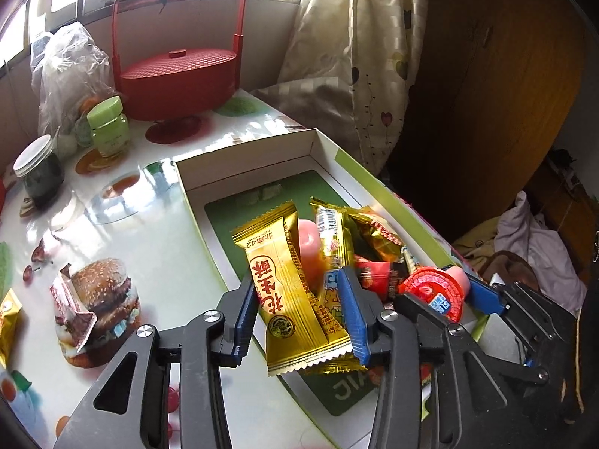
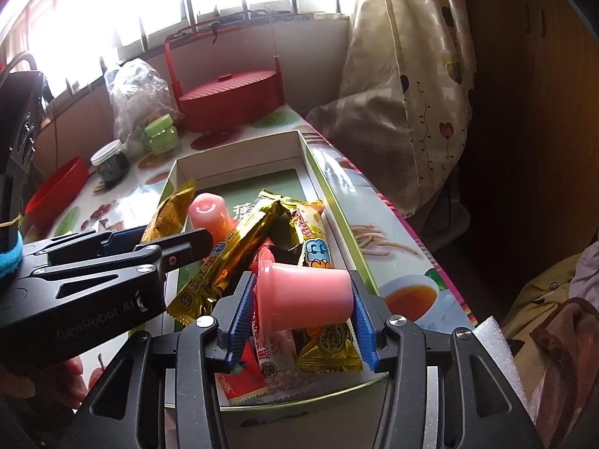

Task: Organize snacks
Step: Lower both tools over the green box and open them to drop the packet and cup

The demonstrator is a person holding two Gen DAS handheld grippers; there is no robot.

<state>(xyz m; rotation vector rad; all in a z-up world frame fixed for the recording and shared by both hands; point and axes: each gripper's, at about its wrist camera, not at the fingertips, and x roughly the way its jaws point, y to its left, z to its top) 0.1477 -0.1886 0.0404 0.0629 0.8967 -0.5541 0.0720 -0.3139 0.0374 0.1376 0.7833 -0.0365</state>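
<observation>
A shallow white cardboard box (image 1: 243, 146) with a green floor lies on the table and holds a pile of snacks. My left gripper (image 1: 299, 310) is shut on a gold snack packet (image 1: 288, 292) and holds it over the box's near end. My right gripper (image 2: 303, 307) is shut on a pink jelly cup (image 2: 303, 295) lying sideways, over the box's near corner; it also shows in the left wrist view (image 1: 434, 292). A second pink jelly cup (image 2: 207, 213) stands among gold packets (image 2: 228, 258) in the box (image 2: 239, 153).
Two wrapped snacks lie on the tablecloth left of the box: a reddish packet (image 1: 71, 310) and a gold one (image 1: 7, 318). A red lidded basket (image 1: 176, 78), a green jar (image 1: 108, 127), a dark jar (image 1: 37, 172), a plastic bag (image 1: 67, 71) and a red bowl (image 2: 56, 191) stand behind. The table edge and curtain are on the right.
</observation>
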